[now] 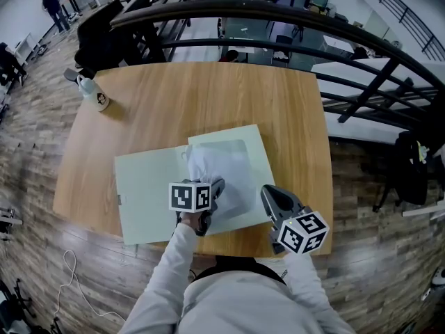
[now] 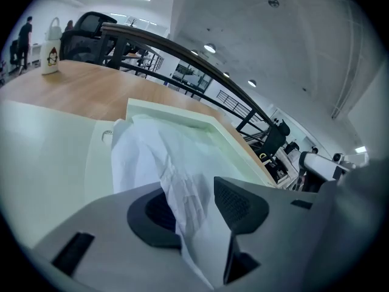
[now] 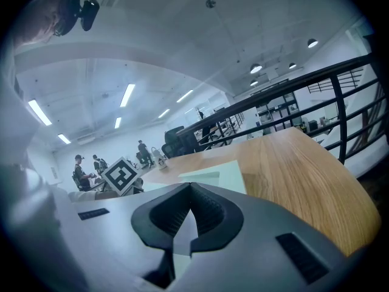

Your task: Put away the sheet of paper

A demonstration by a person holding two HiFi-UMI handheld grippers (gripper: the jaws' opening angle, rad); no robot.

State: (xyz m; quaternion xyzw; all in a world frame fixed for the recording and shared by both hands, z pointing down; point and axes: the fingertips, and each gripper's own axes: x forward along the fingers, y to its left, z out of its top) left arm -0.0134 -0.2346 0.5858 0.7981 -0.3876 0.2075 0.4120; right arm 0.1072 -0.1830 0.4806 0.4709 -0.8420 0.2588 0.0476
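Left fingers [image 2: 240, 202] stand spread, sheet of paper [image 2: 164, 157] loose between them, apparently to leave it in the folder [image 2: 182, 111] ahead; right fingers [image 3: 213, 215] pressed together, empty.

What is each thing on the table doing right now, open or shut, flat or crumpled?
Folder: open, flat on the table.
Sheet of paper: crumpled, on the folder's right half.
Left gripper: fingers apart, paper between them.
Right gripper: fingers together, empty.
Mug: upright.
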